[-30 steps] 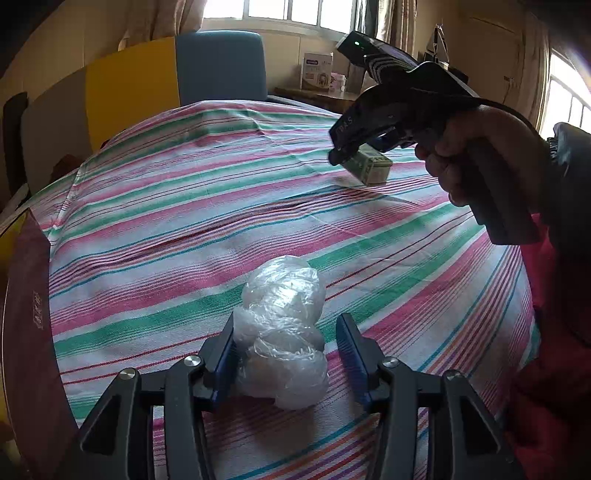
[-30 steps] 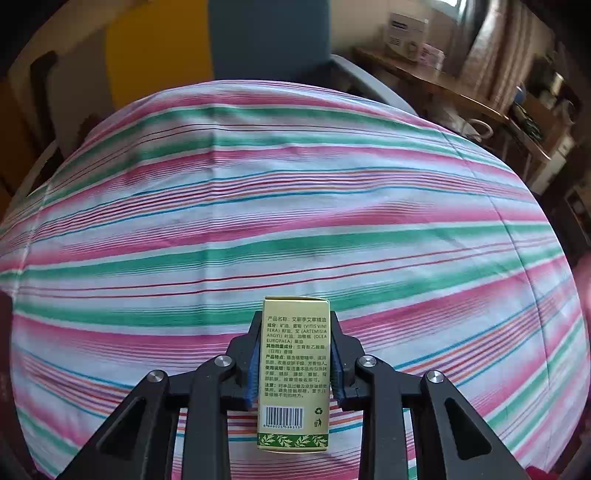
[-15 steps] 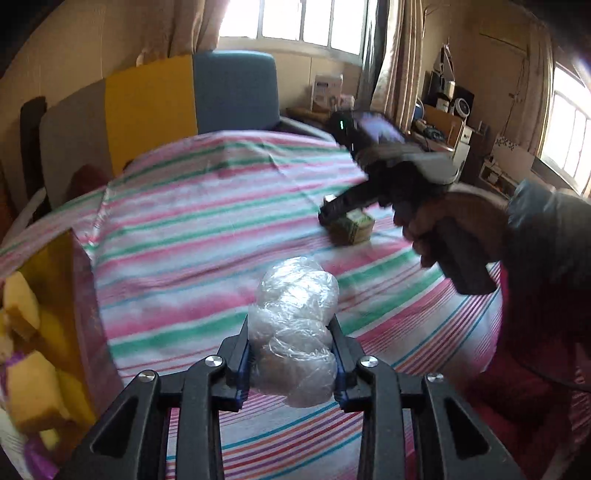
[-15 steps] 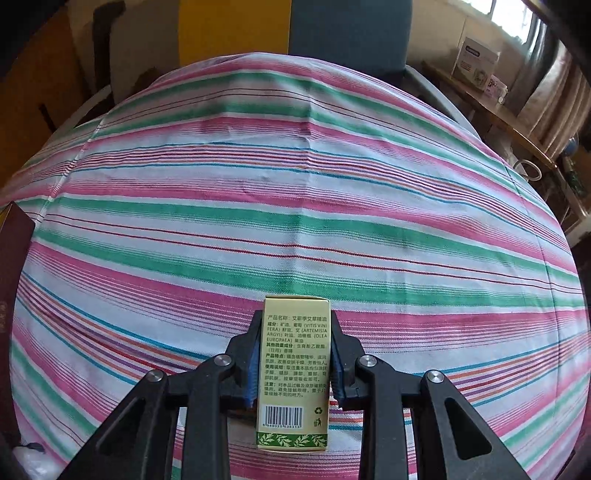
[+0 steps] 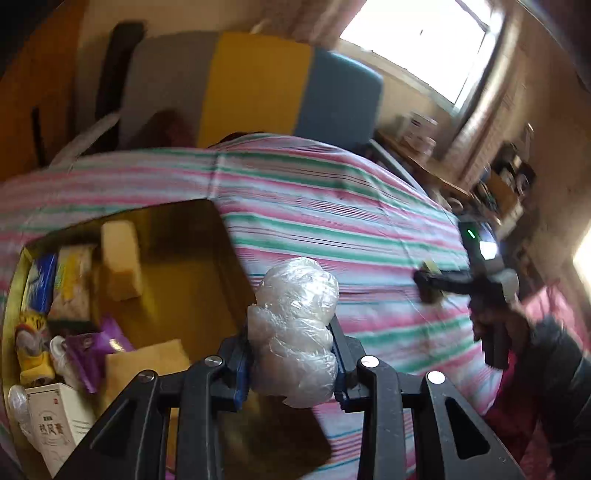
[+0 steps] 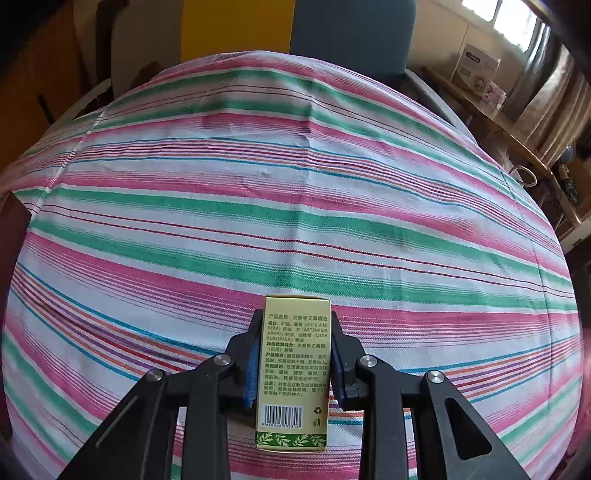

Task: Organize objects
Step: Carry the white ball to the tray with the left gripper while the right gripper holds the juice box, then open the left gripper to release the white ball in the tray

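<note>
Left wrist view: the left tool (image 5: pixel 293 363) is seen pinching a crumpled clear plastic bundle (image 5: pixel 295 332) between its 2 blue-padded fingers (image 5: pixel 242 373). The bundle is held above the near right edge of a yellow box (image 5: pixel 184 273), which sits on the striped cloth (image 5: pixel 332 210) of the bench. Inside the box, foam blocks (image 5: pixel 120 262), purple wrappers (image 5: pixel 94 347) and a white carton (image 5: pixel 57 424) are seen, mostly along its left side. At the right, blurred, the right tool (image 5: pixel 428 286) is gripped by a hand (image 5: pixel 495 321), with a small object in its tip, low over the cloth.

Right wrist view: the right tool (image 6: pixel 293 363) is pressed onto a small green-gold carton (image 6: pixel 293 373), printed side and barcode up, clamped by its long sides. The carton is held low over the cloth (image 6: pixel 295 206); whether it touches cannot be told. A blue-and-yellow chair back (image 6: pixel 295 26) is seen beyond the bench.
</note>
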Motion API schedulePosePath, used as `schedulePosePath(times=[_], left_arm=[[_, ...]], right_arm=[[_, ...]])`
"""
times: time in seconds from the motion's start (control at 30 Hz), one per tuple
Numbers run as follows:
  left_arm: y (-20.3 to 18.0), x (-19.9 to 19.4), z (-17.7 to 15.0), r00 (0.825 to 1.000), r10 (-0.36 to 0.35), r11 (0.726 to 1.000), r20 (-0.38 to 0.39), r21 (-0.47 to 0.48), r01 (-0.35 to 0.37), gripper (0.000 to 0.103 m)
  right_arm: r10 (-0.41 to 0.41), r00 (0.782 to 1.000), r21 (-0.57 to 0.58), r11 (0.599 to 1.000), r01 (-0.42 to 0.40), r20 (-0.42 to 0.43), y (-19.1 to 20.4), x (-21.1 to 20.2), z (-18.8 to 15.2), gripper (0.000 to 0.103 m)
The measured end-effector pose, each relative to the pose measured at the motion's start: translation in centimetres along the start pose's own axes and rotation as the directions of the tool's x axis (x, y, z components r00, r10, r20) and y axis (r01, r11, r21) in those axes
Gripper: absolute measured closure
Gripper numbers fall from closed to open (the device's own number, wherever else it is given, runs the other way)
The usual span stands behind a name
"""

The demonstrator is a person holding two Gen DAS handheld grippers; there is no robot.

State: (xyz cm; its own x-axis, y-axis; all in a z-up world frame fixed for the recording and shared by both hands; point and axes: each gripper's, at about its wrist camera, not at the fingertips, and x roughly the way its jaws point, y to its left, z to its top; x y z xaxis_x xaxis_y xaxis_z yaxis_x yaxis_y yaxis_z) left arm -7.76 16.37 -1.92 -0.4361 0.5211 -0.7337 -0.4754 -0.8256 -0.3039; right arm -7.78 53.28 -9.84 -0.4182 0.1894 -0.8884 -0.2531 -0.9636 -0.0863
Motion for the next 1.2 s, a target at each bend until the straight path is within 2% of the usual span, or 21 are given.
schedulePosePath(times=[0.07, 0.23, 0.37, 0.43, 0.53, 0.6, 0.73, 0.87, 0.93, 1.03, 1.1, 1.2], left_arm=[[2.5, 0.7, 1.1, 1.0, -0.009, 0.998, -0.021, -0.058, 0.008, 0.069], [5.6, 3.2, 2.3, 0.998, 0.014, 0.989, -0.066, -0.144, -0.023, 0.069], [6.9, 5.1, 2.1, 0.991, 0.075, 0.981, -0.114, -0.171, -0.094, 0.066], [7.4, 5.9, 1.9, 0.984, 0.113, 0.975, -0.135, -0.174, -0.135, 0.059], [8.1, 5.8, 1.7, 0.982, 0.123, 0.973, -0.145, -0.178, -0.148, 0.059], [8.3, 4.9, 1.5, 0.984, 0.121, 0.972, -0.13, -0.184, -0.144, 0.052], [8.2, 1.8, 1.1, 0.983, 0.171, 0.971, -0.067, -0.157, -0.179, 0.052], [7.2, -2.8, -0.4, 0.96, 0.277, 0.959, 0.039, -0.077, -0.274, 0.051], [7.2, -4.2, -0.9, 0.954, 0.291, 0.956, 0.065, -0.058, -0.288, 0.051], [7.1, -6.2, -2.1, 0.935, 0.338, 0.941, 0.109, -0.03, -0.337, 0.044], [7.6, -7.2, -3.0, 0.923, 0.364, 0.931, 0.125, -0.029, -0.363, 0.044], [8.4, -8.5, -3.9, 0.91, 0.392, 0.92, 0.136, -0.052, -0.388, 0.044]], right_arm=[[-0.005, 1.0, -0.007, 1.0, 0.005, 0.0, 0.1, 0.0, 0.0, 0.073], [-0.015, 1.0, -0.017, 1.0, 0.015, 0.001, 0.4, -0.2, -0.1, 0.073], [-0.014, 1.0, -0.019, 1.0, 0.014, 0.001, 0.3, -0.2, 0.0, 0.073], [-0.014, 1.0, -0.02, 1.0, 0.014, 0.002, 0.4, -0.2, -0.1, 0.073], [-0.018, 1.0, -0.025, 1.0, 0.018, 0.004, 0.6, -0.3, -0.2, 0.073], [-0.017, 1.0, -0.025, 1.0, 0.018, 0.004, 0.6, -0.3, -0.2, 0.073], [-0.017, 1.0, -0.026, 1.0, 0.017, 0.005, 0.6, -0.4, -0.2, 0.073], [-0.021, 1.0, -0.028, 0.999, 0.021, 0.004, 0.7, -0.4, -0.2, 0.073], [-0.034, 0.999, -0.028, 0.999, 0.034, -0.002, 0.9, -0.5, -0.2, 0.073], [-0.051, 0.998, -0.006, 0.999, 0.051, -0.043, 1.4, -0.9, 0.2, 0.073], [-0.012, 0.999, -0.001, 1.0, 0.012, -0.041, 2.6, -2.0, 0.1, 0.073], [0.134, 0.991, -0.015, 0.991, -0.134, 0.028, 6.5, -6.0, 0.1, 0.073]])
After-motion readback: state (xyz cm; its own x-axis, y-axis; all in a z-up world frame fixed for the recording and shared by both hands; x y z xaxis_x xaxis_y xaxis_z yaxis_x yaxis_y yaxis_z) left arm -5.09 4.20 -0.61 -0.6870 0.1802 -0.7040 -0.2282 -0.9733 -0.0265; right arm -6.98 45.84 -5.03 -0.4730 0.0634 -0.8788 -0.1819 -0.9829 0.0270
